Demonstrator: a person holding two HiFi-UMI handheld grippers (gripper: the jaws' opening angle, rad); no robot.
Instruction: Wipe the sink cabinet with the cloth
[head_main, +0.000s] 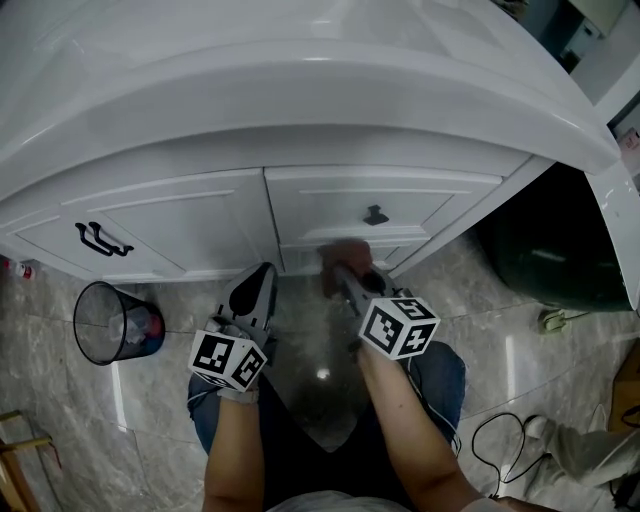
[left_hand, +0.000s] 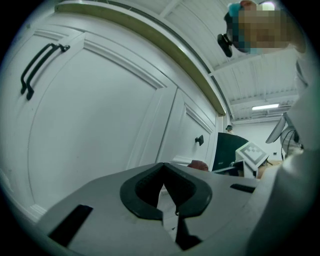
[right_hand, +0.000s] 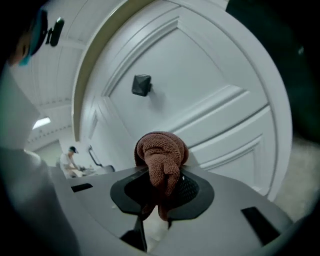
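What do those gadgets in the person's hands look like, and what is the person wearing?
The left gripper and right gripper are grey plastic with black-padded jaws; each carries a white cube with black square markers. No cables show on them. The person wears blue jeans, forearms uncovered.

Cloth (right_hand: 160, 152) tail hidden, probably inside right gripper (right_hand: 160, 189)

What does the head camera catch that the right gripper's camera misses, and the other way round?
Only the head view: the waste bin, the holder's forearms and a floor cable. Only the right gripper view: fingers pinching the cloth close up, and a distant person. Both: the brown cloth, the square knob, the white cabinet.
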